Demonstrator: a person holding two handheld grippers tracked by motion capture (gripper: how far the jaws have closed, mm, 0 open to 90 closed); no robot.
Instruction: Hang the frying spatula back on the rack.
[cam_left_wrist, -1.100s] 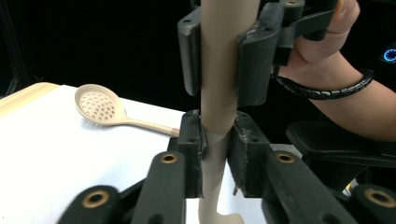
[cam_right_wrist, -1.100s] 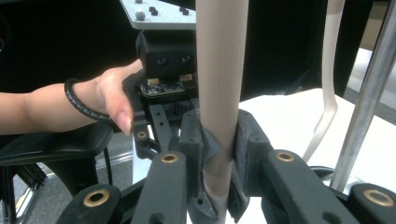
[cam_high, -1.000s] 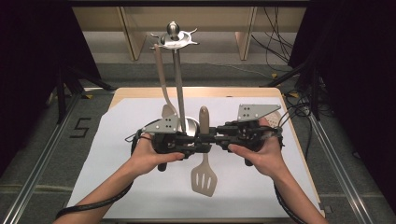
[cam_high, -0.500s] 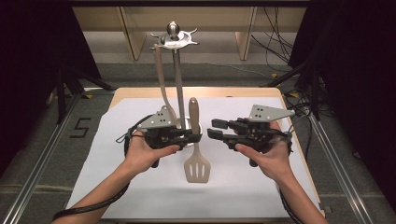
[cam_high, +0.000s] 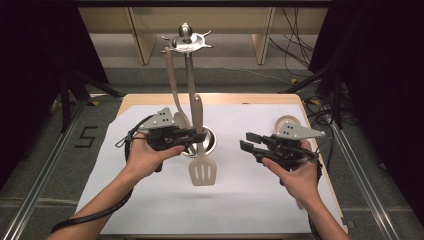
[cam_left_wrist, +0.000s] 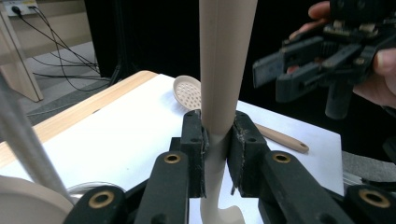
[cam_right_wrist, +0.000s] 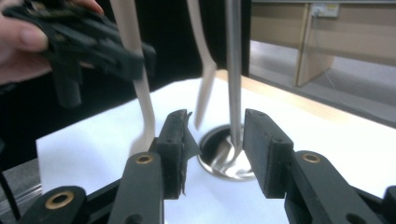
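Left hand-held gripper (cam_high: 196, 137) clamping slotted spatula (cam_high: 201, 167) handle, right hand-held gripper (cam_high: 246, 141) open, empty

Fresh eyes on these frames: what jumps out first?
The beige slotted spatula hangs upright above the white sheet at table centre, its handle pinched in the left gripper. Behind it rises the steel utensil stand with a beige spoon hanging from its top. The right gripper sits apart to the right, jaws open and empty, having just opened.
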